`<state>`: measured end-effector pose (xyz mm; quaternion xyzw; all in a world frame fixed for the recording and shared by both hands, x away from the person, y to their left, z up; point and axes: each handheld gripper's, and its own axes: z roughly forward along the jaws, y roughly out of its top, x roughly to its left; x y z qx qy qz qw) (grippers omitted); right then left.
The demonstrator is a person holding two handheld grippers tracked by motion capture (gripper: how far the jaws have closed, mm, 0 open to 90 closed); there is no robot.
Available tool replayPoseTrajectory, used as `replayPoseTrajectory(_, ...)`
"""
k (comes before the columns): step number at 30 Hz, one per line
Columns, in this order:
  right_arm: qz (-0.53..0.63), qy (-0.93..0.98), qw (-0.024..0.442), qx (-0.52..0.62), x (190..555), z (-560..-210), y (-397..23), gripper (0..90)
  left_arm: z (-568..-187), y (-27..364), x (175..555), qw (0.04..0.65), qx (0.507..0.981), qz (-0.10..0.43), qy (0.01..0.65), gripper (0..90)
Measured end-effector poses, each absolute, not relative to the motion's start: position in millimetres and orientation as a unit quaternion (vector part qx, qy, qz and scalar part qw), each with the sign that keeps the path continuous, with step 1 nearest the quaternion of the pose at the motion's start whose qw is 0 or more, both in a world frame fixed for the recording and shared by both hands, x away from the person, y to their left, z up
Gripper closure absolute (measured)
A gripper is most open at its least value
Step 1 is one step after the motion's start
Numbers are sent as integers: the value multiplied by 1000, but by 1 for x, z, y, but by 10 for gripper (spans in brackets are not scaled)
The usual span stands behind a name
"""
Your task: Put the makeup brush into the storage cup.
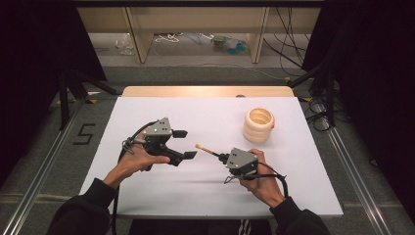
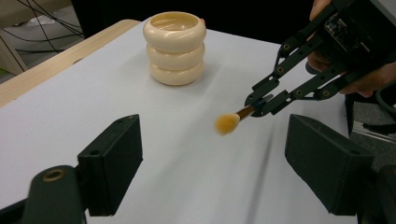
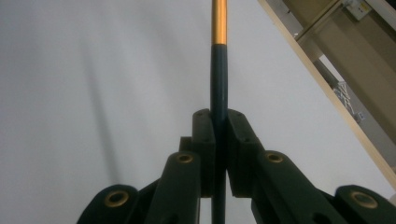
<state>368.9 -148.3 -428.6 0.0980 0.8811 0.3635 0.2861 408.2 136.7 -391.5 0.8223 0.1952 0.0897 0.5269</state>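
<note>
Two grippers are in my hands over the bench, whose white top fills the middle of the high view, with a strip of bare wood along its far edge.

Next in size is the cream ringed holder, three stacked rings, upright and open at the top. It stands right of centre in the high view and at the upper middle of the left gripper view, well apart from both grippers.

My left gripper sits left of centre in the high view, tipped on its side and pointing toward the right of the frame. Its jaws are spread wide and released, nothing between them; in the left gripper view they rise at the lower left and lower right with bare bench between.

My right gripper is just right of centre in the high view, pointing toward the upper left of the frame. It is clenched on the brush, and in the right gripper view the pads press the dark handle from both sides, with a gold band above it at the top of the frame.

The brush is the smallest thing. Its tan tuft hangs above the bench at the centre of the left gripper view, between my two grippers and near the open left jaws, touching neither of them.
</note>
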Motion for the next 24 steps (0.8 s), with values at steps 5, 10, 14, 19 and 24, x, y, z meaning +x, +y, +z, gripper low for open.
replayPoseTrajectory(5, 382, 875, 275, 117, 372, -428, -152, 837, -399, 140, 402, 538, 813, 92, 203, 190)
replayPoseTrajectory(10, 406, 868, 253, 137, 374, -428, -155, 837, -407, 140, 396, 555, 801, 89, 205, 189)
replayPoseTrajectory(14, 421, 862, 241, 148, 376, -428, -157, 837, -413, 141, 391, 568, 790, 91, 213, 188)
replayPoseTrajectory(19, 443, 853, 222, 164, 378, -428, -159, 837, -419, 143, 388, 585, 773, 96, 226, 193)
replayPoseTrajectory(24, 449, 850, 218, 169, 379, -428, -161, 837, -422, 146, 387, 593, 767, 99, 227, 194)
